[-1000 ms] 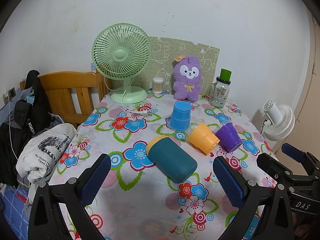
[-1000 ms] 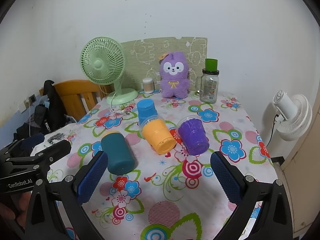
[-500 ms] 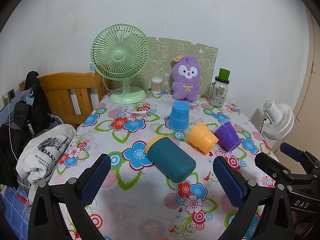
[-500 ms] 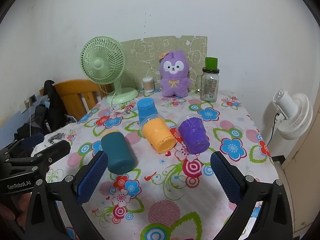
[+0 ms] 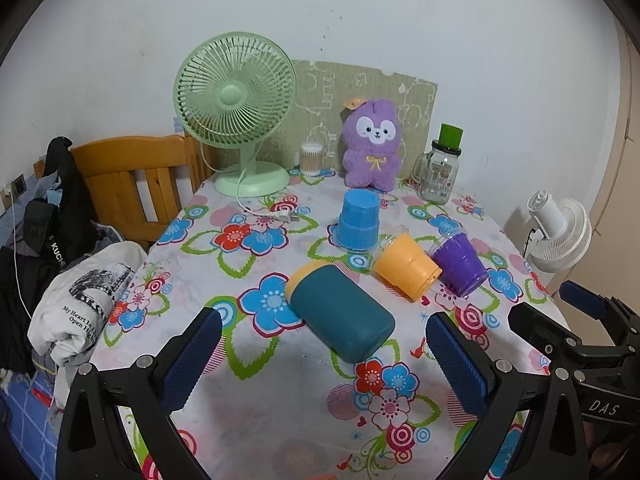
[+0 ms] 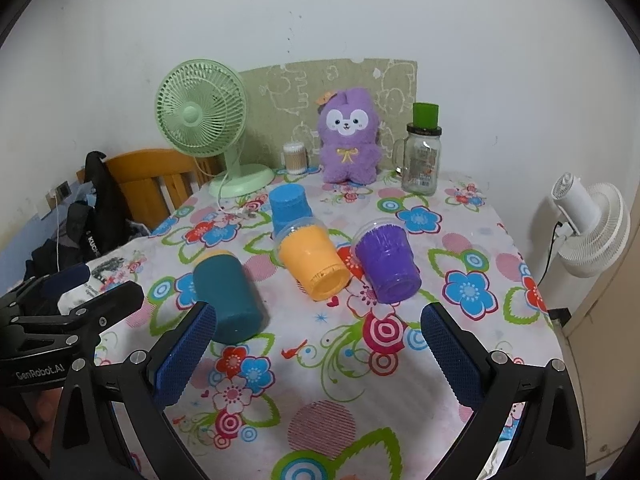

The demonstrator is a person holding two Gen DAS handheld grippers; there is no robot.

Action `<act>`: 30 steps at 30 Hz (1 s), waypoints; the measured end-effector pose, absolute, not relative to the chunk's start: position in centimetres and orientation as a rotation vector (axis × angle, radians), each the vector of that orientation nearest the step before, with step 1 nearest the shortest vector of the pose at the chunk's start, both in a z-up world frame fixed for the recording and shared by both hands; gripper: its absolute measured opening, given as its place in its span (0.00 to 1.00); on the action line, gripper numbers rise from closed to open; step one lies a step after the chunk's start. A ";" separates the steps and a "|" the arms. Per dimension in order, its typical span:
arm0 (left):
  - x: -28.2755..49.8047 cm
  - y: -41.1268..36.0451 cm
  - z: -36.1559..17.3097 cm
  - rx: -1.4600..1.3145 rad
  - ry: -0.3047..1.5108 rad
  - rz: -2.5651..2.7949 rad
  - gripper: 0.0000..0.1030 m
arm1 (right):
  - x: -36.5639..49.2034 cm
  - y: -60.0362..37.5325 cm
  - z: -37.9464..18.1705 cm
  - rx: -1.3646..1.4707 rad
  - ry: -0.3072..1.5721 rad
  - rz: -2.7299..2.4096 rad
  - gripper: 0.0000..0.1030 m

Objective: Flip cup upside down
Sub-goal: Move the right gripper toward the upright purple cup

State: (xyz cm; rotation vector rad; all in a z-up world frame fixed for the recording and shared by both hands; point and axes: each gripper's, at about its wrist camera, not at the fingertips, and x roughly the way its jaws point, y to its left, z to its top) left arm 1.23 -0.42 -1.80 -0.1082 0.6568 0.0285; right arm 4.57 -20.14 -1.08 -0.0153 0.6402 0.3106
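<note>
On the floral tablecloth [image 5: 248, 364], teal cup [image 5: 340, 314] on its side, both grippers' fingers [image 5: 192, 356] wide apart, empty.

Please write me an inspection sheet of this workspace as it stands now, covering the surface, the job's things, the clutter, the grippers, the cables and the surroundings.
Surface: table under a flowered cloth.
Job's things: blue cup already upside down; teal cup, orange cup and purple cup lying on their sides.
Clutter: green fan, purple plush, glass jar with green lid, cotton-swab pot, all along the back edge.
Grippers: left gripper and right gripper both open, empty, above the near edge.
Cables: fan cord and plug lying on the cloth.
Surroundings: wooden chair with clothes, white fan on the floor, white wall.
</note>
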 end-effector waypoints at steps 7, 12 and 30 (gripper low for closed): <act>3.3 -1.0 -2.7 -0.096 0.682 0.007 1.00 | 6.9 -21.1 -2.1 -0.011 0.685 0.279 1.00; 5.0 -1.8 -3.1 -0.073 0.695 -0.015 1.00 | 8.4 -21.4 -2.7 -0.036 0.707 0.251 1.00; 11.7 -5.3 -4.8 0.010 0.758 -0.102 1.00 | 16.9 -23.0 -4.2 -0.053 0.778 0.227 1.00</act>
